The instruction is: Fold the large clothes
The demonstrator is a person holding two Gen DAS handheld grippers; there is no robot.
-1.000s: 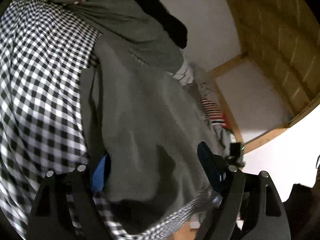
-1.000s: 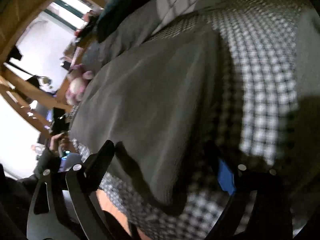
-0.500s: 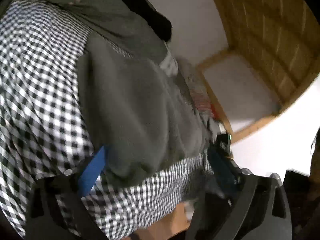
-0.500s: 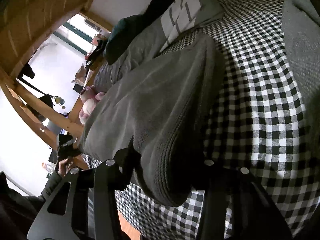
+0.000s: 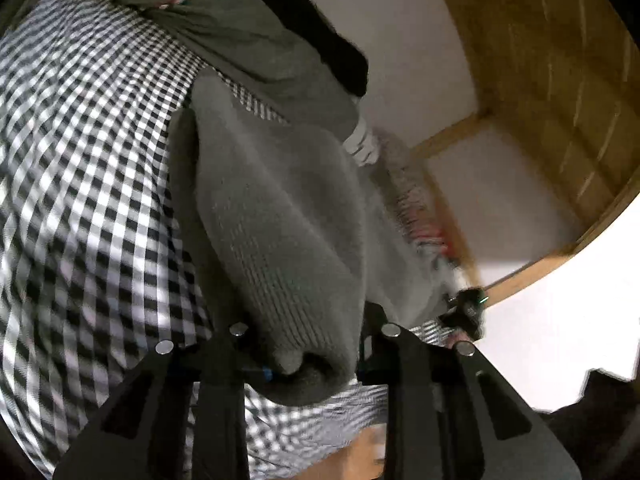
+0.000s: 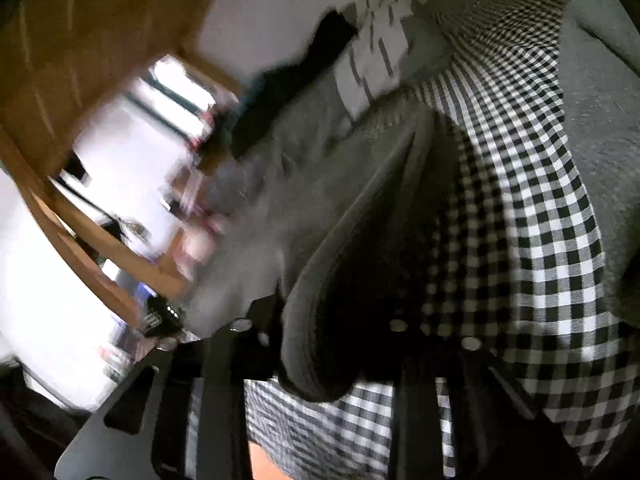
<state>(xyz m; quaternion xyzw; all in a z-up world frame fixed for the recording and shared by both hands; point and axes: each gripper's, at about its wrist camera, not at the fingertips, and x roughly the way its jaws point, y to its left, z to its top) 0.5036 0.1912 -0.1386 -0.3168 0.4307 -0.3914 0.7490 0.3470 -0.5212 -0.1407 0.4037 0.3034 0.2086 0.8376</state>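
On checked bedsheet (image 5: 88, 184): ribbed grey knit sweater (image 5: 280, 216), hem bunched.

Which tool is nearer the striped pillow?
Right. The right tool grips the grey sweater below the striped pillow; left tool sits farther.

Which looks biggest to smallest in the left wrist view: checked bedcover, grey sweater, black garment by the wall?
1. Checked bedcover, filling the left side.
2. Grey sweater, though it is nearest the camera, so this is unsure.
3. Black garment, clearly smallest.
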